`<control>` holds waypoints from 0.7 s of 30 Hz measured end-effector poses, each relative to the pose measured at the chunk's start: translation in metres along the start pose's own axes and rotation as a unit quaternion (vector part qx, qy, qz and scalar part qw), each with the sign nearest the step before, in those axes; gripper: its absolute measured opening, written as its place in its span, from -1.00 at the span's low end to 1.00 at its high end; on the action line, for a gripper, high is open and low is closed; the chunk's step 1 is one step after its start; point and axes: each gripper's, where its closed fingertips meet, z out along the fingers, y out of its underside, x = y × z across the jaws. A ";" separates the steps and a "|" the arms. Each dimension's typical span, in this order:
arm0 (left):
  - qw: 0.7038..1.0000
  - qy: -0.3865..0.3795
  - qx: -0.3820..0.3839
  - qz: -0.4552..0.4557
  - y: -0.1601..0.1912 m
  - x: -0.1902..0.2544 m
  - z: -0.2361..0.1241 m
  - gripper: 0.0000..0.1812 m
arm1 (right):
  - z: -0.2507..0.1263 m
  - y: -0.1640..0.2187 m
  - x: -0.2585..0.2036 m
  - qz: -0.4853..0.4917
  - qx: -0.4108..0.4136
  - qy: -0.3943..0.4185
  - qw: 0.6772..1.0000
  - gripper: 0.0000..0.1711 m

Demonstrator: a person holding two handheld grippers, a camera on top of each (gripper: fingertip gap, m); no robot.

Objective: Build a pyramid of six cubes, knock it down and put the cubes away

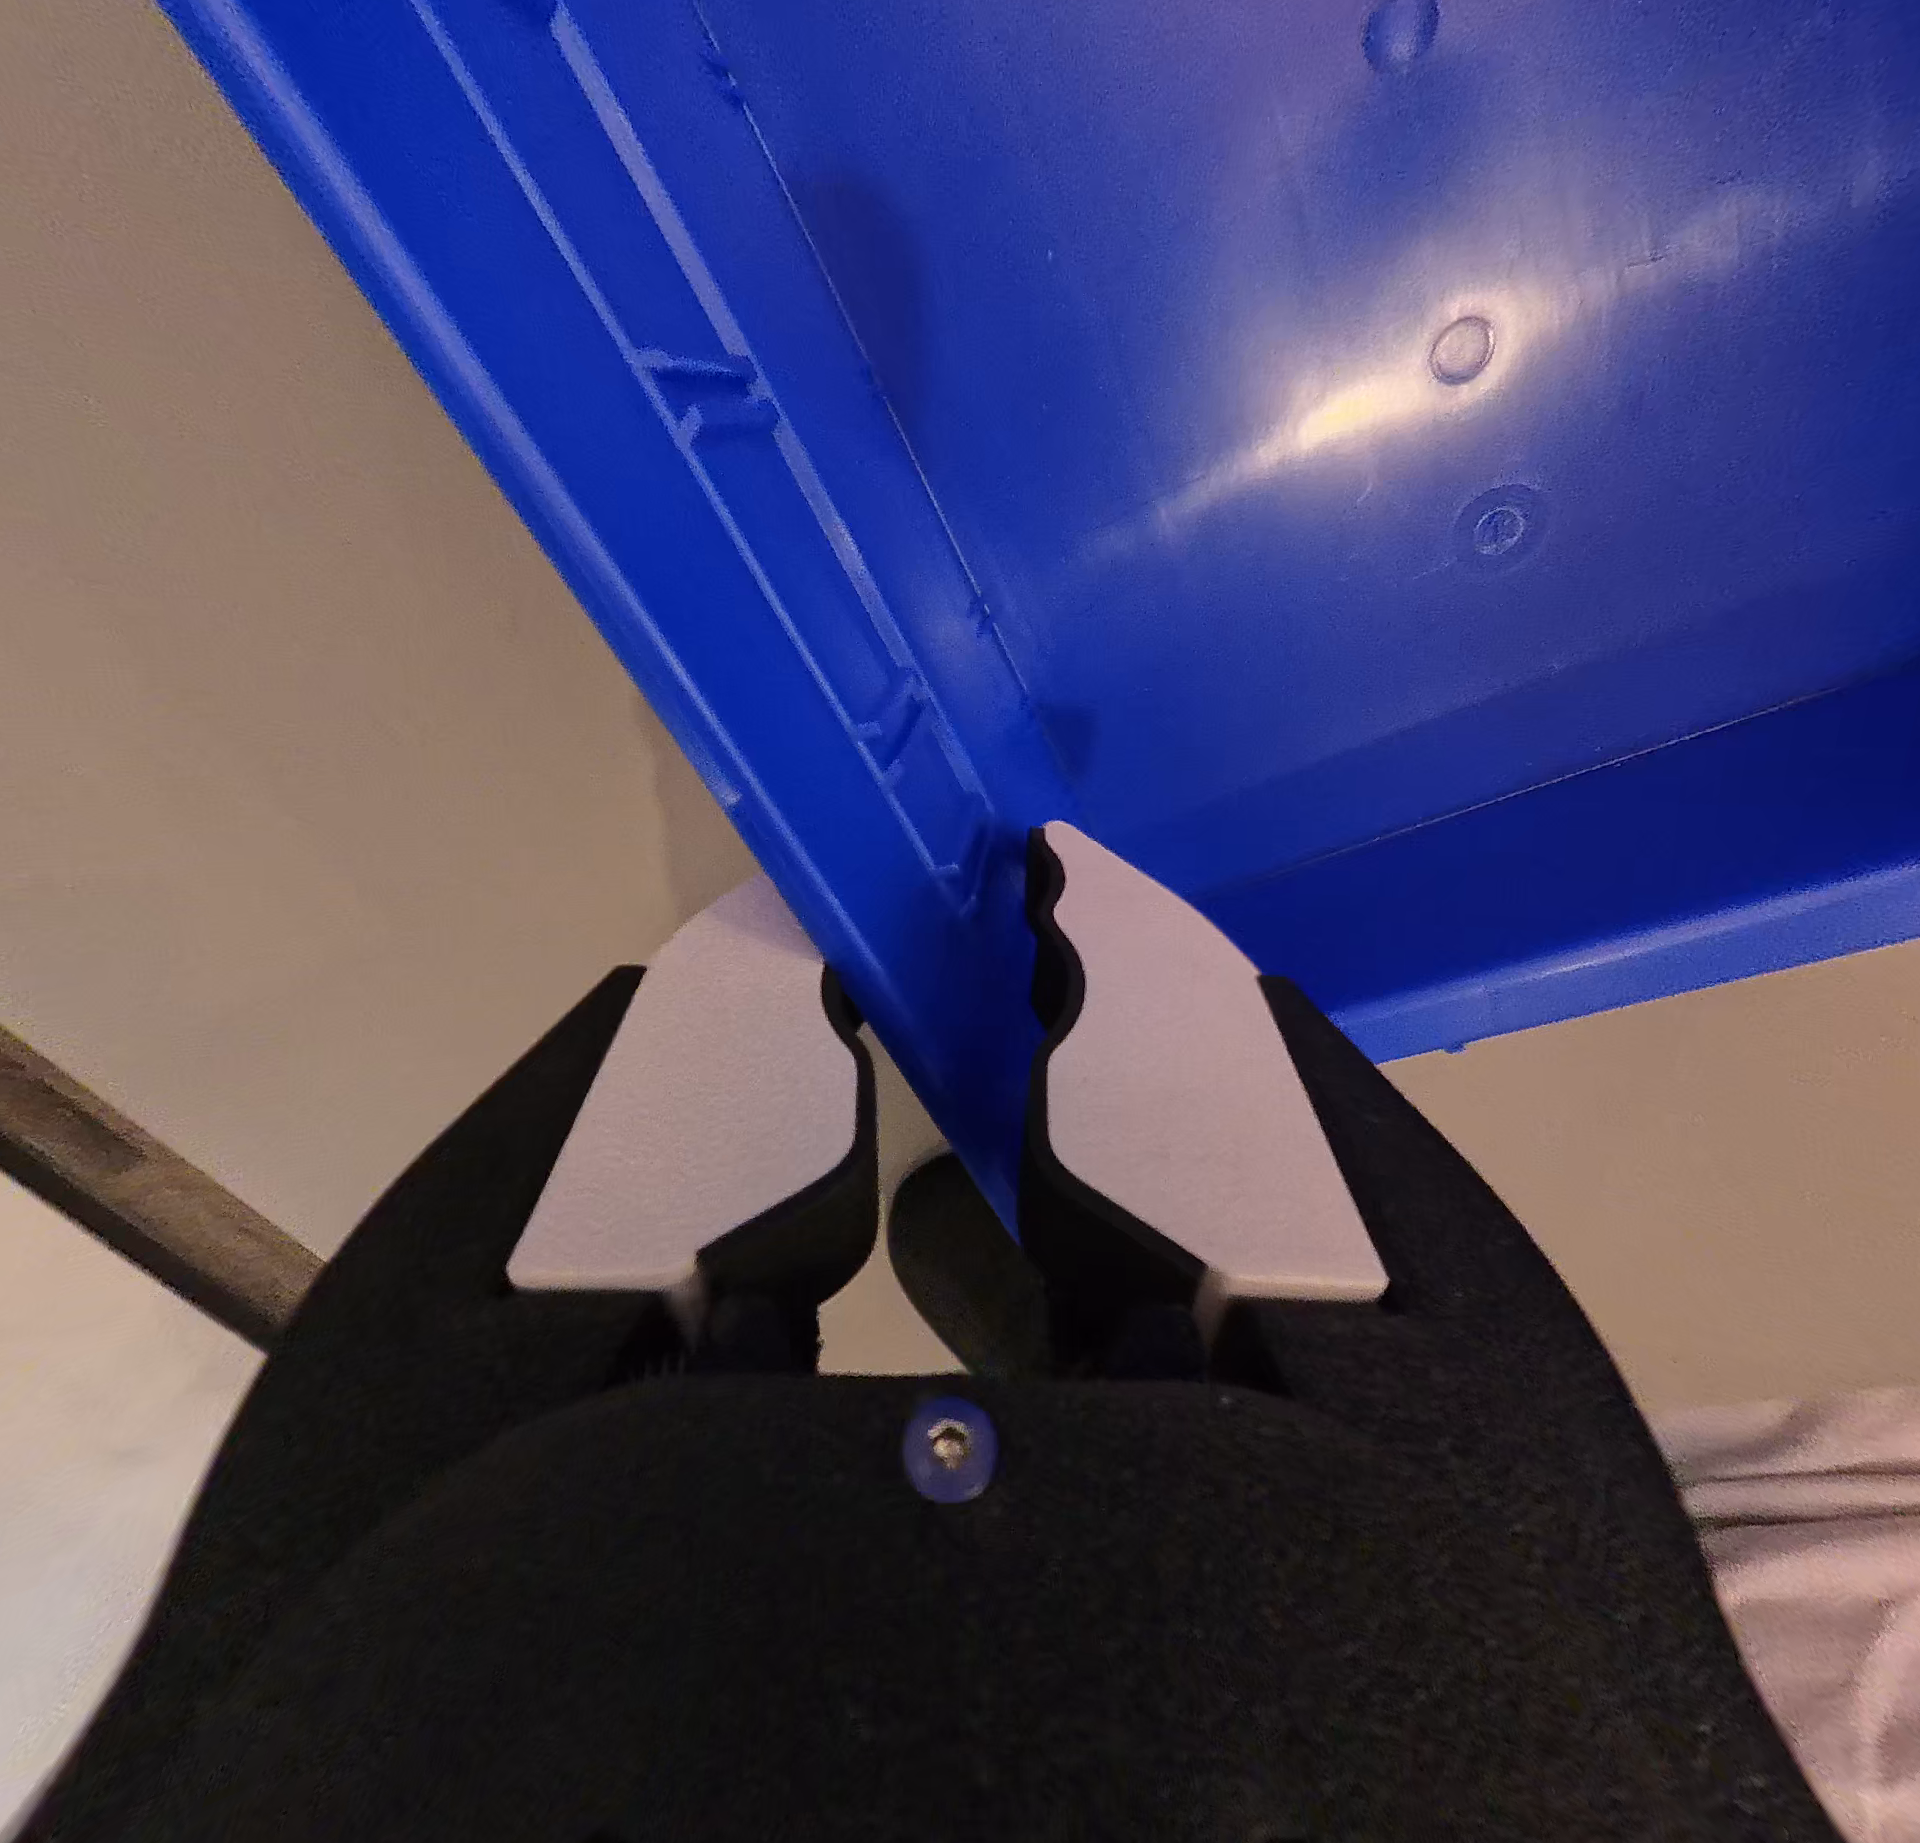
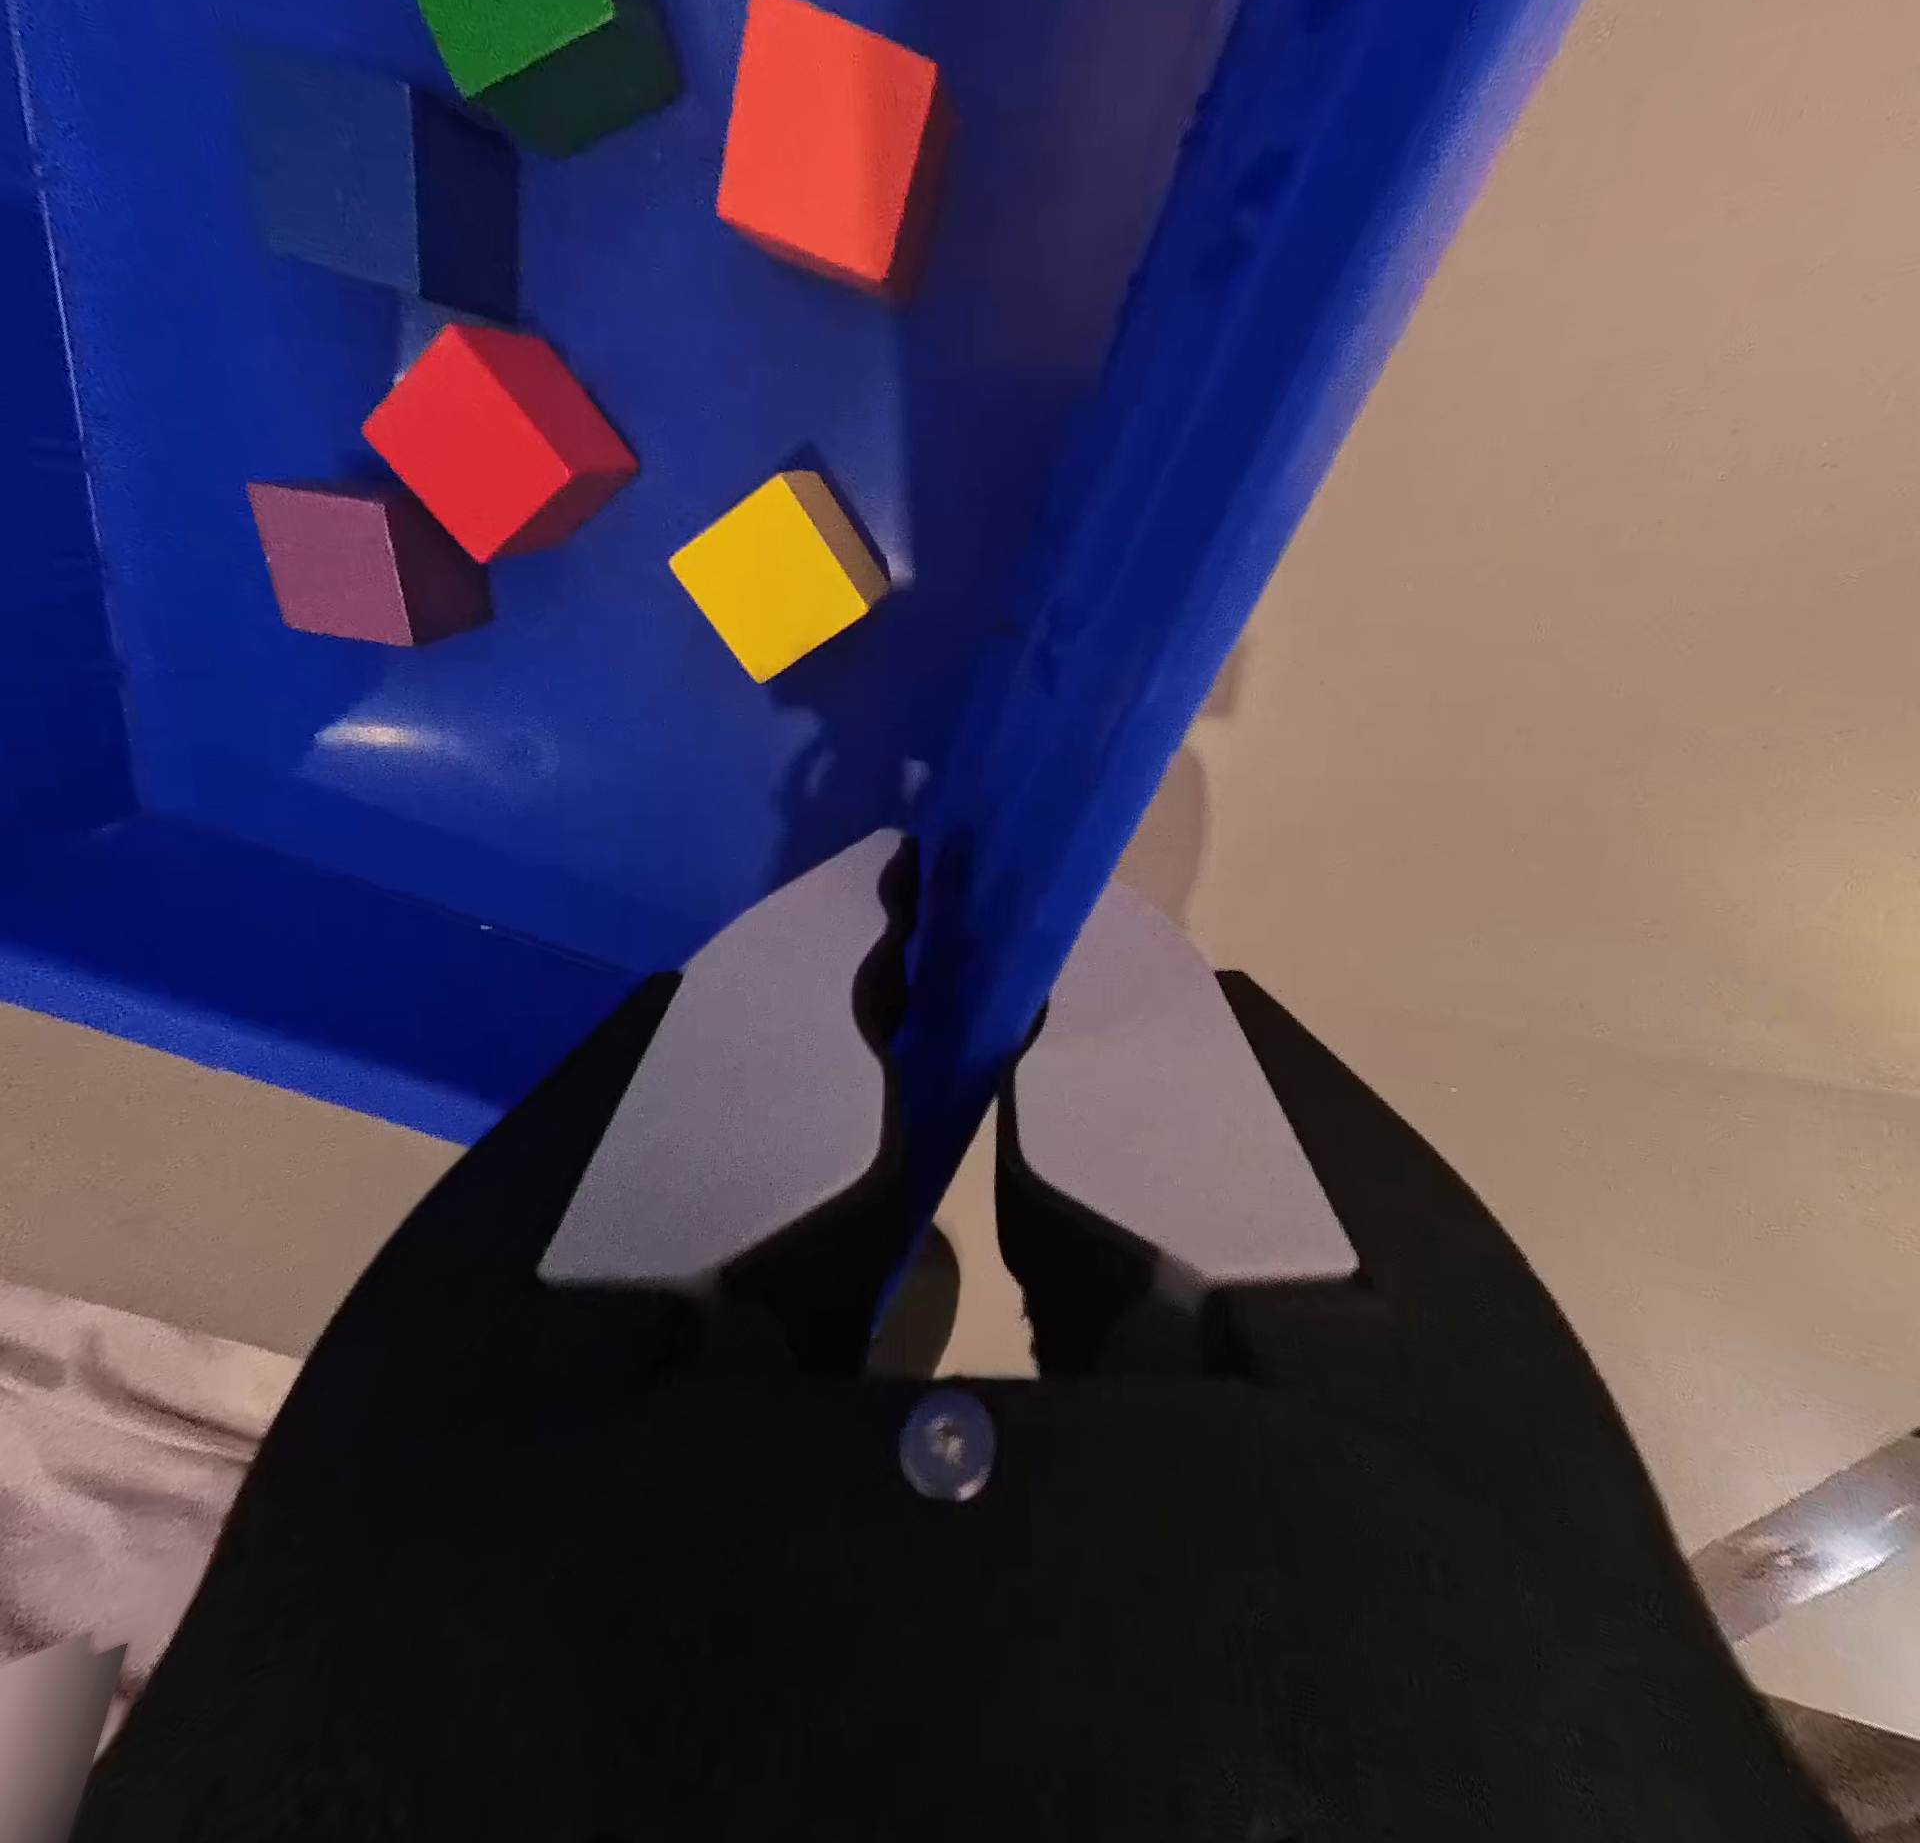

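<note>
6 cubes [image 2: 499, 437] in 1 blue bin [image 2: 644, 775], seemingly loose

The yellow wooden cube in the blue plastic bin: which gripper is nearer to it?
Right. The right gripper clamps the blue plastic bin wall beside the yellow wooden cube; the left gripper grips another wall, no cubes visible nearby.

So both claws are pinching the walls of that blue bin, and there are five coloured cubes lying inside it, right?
Nearly. The left gripper and the right gripper do each pinch a wall of the blue bin, but the right wrist view shows six cubes inside, not five: green, orange, dark blue, red, purple and yellow.
</note>
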 end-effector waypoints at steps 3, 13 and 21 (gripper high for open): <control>0.999 -0.017 0.005 0.036 -0.011 0.020 -0.002 -0.67 | 0.001 -0.001 -0.019 -0.017 -0.015 -0.011 1.000 -0.81; 0.996 -0.062 -0.016 0.054 -0.010 0.032 -0.004 -0.54 | 0.002 -0.004 -0.022 -0.025 -0.026 0.047 0.998 -0.61; 0.993 -0.063 -0.026 0.095 -0.009 0.053 -0.006 -0.38 | 0.005 -0.013 -0.002 -0.006 -0.007 0.067 0.998 -0.61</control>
